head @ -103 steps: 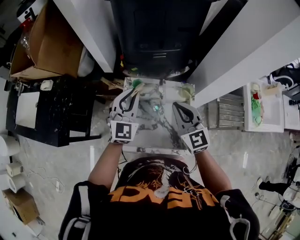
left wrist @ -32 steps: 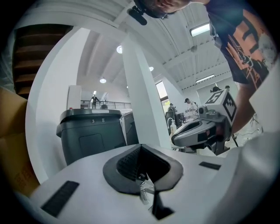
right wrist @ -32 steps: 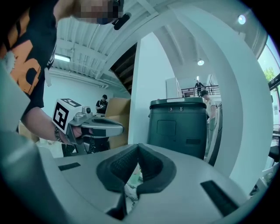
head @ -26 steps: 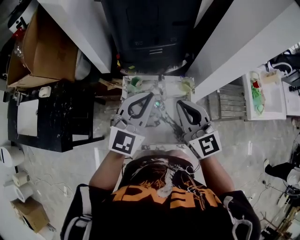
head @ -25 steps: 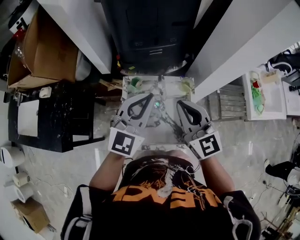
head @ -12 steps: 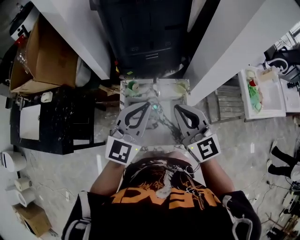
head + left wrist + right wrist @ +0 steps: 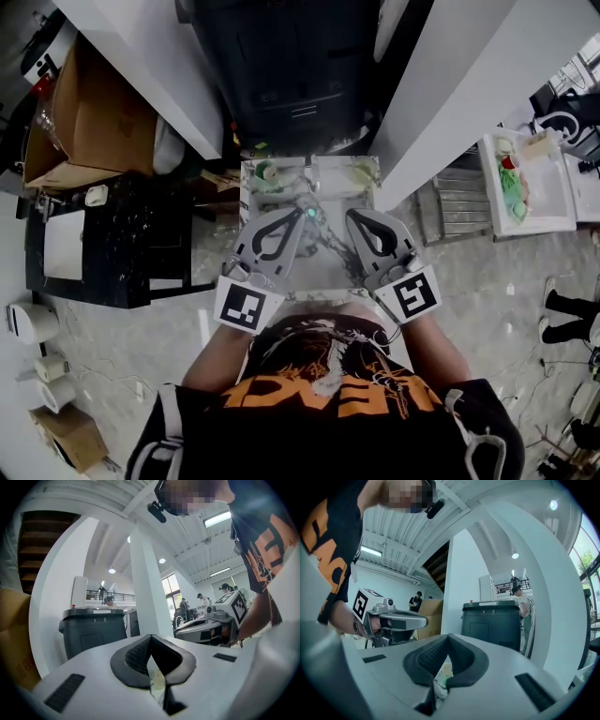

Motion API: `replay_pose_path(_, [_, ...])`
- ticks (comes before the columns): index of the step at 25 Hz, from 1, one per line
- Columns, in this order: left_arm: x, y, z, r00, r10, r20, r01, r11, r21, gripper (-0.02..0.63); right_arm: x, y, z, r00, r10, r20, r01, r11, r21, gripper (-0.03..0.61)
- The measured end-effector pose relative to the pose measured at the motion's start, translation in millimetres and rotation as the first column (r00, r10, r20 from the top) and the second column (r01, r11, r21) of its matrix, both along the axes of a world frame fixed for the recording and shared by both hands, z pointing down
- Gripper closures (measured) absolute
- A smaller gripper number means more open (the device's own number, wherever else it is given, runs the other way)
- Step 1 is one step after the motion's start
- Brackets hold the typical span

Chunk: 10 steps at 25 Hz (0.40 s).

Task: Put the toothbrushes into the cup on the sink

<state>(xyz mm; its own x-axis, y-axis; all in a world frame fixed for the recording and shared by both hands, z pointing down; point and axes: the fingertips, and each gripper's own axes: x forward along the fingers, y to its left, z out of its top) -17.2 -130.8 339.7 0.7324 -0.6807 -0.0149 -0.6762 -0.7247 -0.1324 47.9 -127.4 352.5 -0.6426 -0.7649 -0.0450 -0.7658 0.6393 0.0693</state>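
Observation:
A small marble sink top (image 7: pixel 330 272) lies in front of the person in the head view. A green cup (image 7: pixel 266 172) stands at its back left corner; what is inside it is too small to tell. A pale yellow-green item (image 7: pixel 364 172) sits at the back right corner. No loose toothbrush shows. My left gripper (image 7: pixel 298 215) hovers over the left of the basin, jaws shut and empty. My right gripper (image 7: pixel 351 217) hangs over the right side, also shut and empty. Both point level, and each gripper view shows pads closed together (image 7: pixel 150 638) (image 7: pixel 448 637).
A dark grey bin (image 7: pixel 295 70) stands behind the sink, between white pillars (image 7: pixel 469 84). A cardboard box (image 7: pixel 89 98) and a black table (image 7: pixel 122 234) are at the left. A metal rack (image 7: pixel 452 214) and a white tray (image 7: pixel 525 183) are at the right.
Both grippers have drawn back a little from the rear of the sink toward the person, the left more than the right. Their jaws stayed shut.

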Motion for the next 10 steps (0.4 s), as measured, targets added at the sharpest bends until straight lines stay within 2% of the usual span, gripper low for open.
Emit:
replay_pose_path(5, [3.7,-1.8,-1.5,1.0,-0.016,0.017,0.015,1.0,0.021,0.591,8.1,0.0,3.9,0.999,0.003,-0.032,-0.004,1.0,-0.02,0.565])
replay_pose_path(10, [6.9,-2.3,-6.0,0.999,-0.04,0.003,0.04,0.999,0.017,0.591,12.9,0.3,-2.8,1.0,-0.007,-0.017,0.007,1.0,0.004,0.565])
